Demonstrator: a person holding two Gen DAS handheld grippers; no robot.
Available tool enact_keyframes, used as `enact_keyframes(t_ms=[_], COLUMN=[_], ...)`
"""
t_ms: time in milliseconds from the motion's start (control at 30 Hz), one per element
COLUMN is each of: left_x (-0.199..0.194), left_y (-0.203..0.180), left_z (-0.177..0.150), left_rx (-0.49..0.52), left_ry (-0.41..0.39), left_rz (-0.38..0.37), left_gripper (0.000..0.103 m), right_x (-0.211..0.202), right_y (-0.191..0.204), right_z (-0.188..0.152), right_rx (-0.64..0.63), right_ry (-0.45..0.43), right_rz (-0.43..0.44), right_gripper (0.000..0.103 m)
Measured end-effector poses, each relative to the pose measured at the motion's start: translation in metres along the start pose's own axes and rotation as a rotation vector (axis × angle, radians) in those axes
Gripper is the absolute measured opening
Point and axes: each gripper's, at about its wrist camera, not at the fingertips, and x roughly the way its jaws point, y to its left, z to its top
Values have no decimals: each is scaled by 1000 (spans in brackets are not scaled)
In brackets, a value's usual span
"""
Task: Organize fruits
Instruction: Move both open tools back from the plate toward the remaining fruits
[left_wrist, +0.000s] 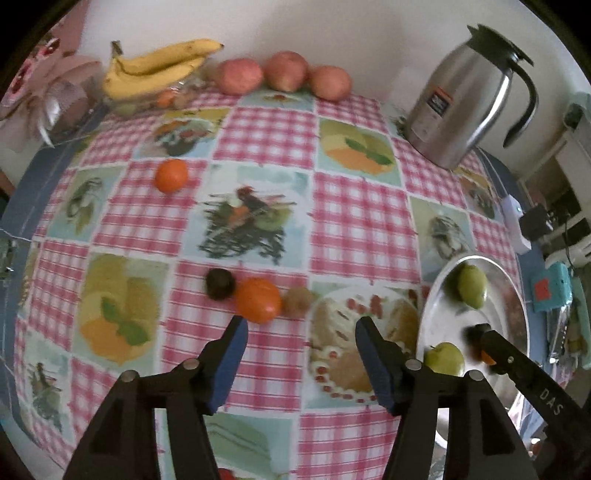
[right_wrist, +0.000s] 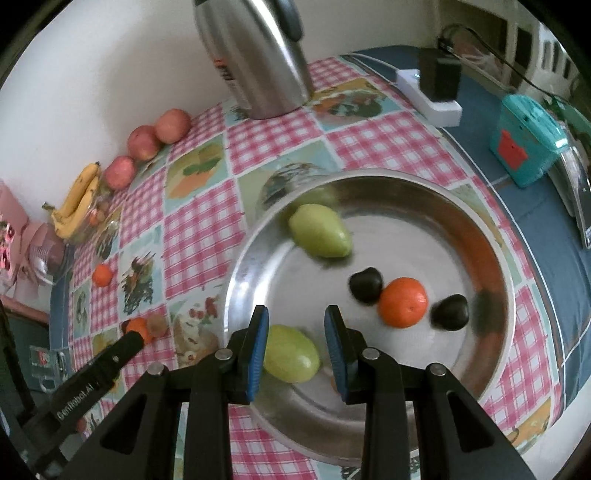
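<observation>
A steel plate (right_wrist: 491, 258) holds two green fruits (right_wrist: 319, 230) (right_wrist: 291, 354), an orange (right_wrist: 403, 302) and two dark fruits (right_wrist: 365, 285) (right_wrist: 450, 312). My right gripper (right_wrist: 296, 314) is open and empty over the plate, above the near green fruit. My left gripper (left_wrist: 300, 324) is open and empty over the tablecloth, just short of an orange (left_wrist: 258, 300), with a dark fruit (left_wrist: 220, 283) to its left and a brown fruit (left_wrist: 297, 301) to its right. Another orange (left_wrist: 171, 176) lies farther left. The plate (left_wrist: 439, 288) is at the right in the left wrist view.
Bananas (left_wrist: 159, 68) on a glass bowl and three red apples (left_wrist: 286, 70) line the back wall. A steel jug (left_wrist: 465, 103) stands at the back right. A power strip (right_wrist: 428, 94) and a teal box (right_wrist: 524, 144) lie beyond the plate.
</observation>
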Motion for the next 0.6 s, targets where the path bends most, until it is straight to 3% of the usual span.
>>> enact_keyframes(t_ms=[100,367,600], left_x=[-8,-29,-28], left_y=[10,24,24], left_z=[1,5,6], left_rx=[-8,-12,-4], left_ry=[-17,-76,-68], left_rz=[11,53,52], left_gripper=[74,77,78], right_x=[-2,-5,-3], right_y=[10,28,32], right_z=[-2,-5,-6], right_rx=[-31,-91,-108], right_ry=[-7,-14,-9], right_rz=[5,2,-7], right_gripper=[32,32,32])
